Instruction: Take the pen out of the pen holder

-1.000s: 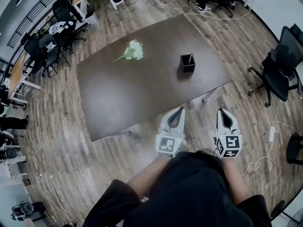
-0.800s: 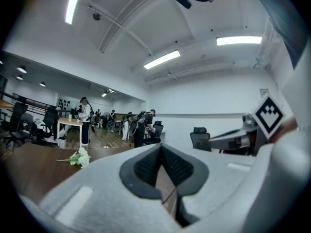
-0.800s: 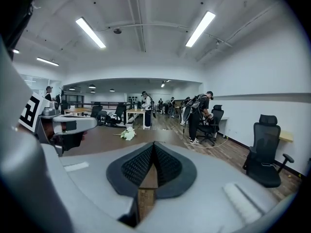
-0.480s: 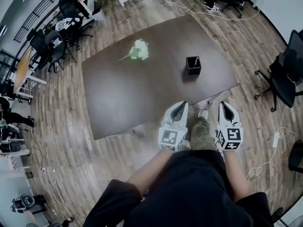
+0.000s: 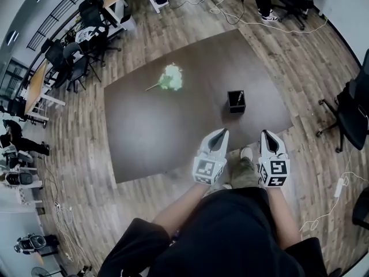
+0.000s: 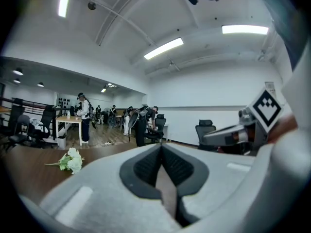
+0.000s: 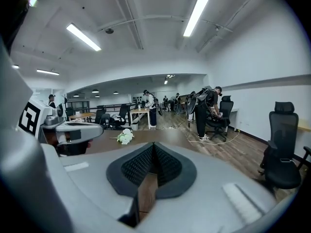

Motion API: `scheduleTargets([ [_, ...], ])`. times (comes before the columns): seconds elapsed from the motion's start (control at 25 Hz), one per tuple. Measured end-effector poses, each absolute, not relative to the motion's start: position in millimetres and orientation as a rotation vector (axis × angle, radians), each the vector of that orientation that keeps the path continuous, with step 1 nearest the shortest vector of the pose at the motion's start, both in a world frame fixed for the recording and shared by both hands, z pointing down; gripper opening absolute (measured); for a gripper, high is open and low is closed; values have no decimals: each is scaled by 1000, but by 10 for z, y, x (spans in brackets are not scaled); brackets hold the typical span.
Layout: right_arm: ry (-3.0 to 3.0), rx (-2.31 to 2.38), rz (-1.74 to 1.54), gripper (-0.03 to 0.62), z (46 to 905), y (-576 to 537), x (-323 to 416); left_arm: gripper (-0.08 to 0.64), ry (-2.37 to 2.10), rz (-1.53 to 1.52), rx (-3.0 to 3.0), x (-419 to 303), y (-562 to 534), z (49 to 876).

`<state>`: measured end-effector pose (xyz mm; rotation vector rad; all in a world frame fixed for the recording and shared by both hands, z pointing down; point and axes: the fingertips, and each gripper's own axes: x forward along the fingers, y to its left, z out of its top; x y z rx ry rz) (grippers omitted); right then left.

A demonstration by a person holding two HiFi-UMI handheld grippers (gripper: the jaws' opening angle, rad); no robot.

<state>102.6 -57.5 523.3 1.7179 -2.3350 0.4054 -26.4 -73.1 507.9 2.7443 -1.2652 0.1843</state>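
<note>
A black square pen holder (image 5: 236, 101) stands near the right front part of the dark brown table (image 5: 150, 126), with a pen (image 5: 238, 95) upright in it. In the head view my left gripper (image 5: 222, 133) and my right gripper (image 5: 267, 134) are held side by side over the table's near edge, short of the holder. Both have their jaws shut with nothing between them. Neither gripper view shows the holder; in the left gripper view my left gripper (image 6: 161, 147) points over the table, and my right gripper (image 7: 153, 145) does the same in its own view.
A white flower bunch (image 5: 171, 78) lies at the table's far middle, seen too as the flower bunch (image 6: 71, 161) and the flower bunch (image 7: 125, 137). Office chairs (image 5: 351, 111) stand right, desks and chairs (image 5: 75, 56) far left. People stand in the background. Cables (image 5: 230, 7) lie on the wooden floor.
The view has come closer to the table. Both grippers have moved forward from over the floor to the table's near edge, still shut and side by side.
</note>
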Motion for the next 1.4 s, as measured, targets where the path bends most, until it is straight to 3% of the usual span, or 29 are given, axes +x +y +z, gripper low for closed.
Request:
scheduleTargets([
  [0.84,-2464,1506,623,2,5573,-2528,1659,5,-1152,579,2499,697,-2971,6465],
  [1.4,-2485,1365,749,2,5991,-3233,1878,34,-1062,933,2356,962,-3404,7129],
])
